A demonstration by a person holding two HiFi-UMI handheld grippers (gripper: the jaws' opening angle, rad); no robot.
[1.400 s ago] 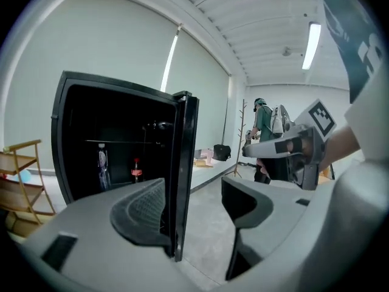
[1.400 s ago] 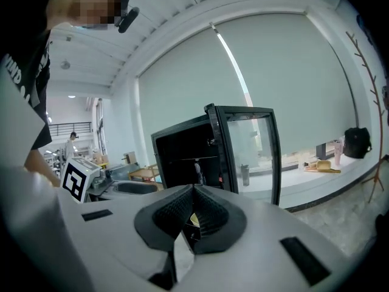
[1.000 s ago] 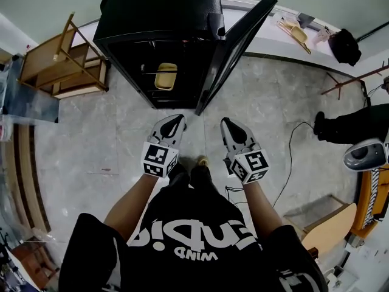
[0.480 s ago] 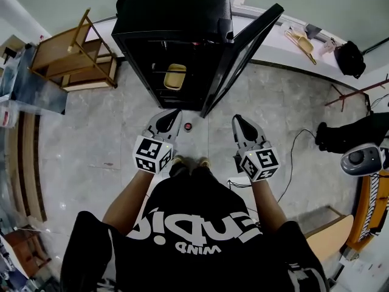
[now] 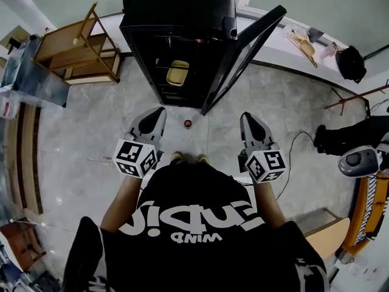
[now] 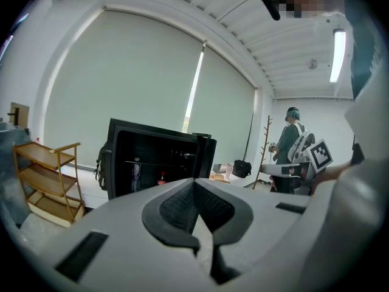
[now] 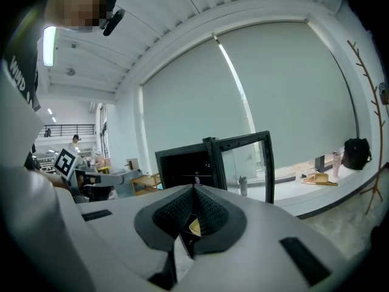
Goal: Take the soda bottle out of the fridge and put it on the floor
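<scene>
Toward open fridge [image 5: 176, 17] point both closed hand-held grippers [image 5: 159, 110] [image 5: 246, 115].

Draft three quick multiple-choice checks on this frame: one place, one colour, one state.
1. Where is the red-capped bottle?
A. On the floor in front of the fridge
B. Inside the fridge
C. On top of the fridge

2. What colour is the container on the fridge shelf?
A. Blue
B. Green
C. Yellow

3. The fridge door is:
A. Shut
B. Open
C. Taken off

Answers:
1 A: the head view shows the red cap on the tiles just in front of the fridge.
2 C: the container reads pale yellow against the dark interior.
3 B: the door stands swung out to the right, leaving the shelves in view.
</scene>
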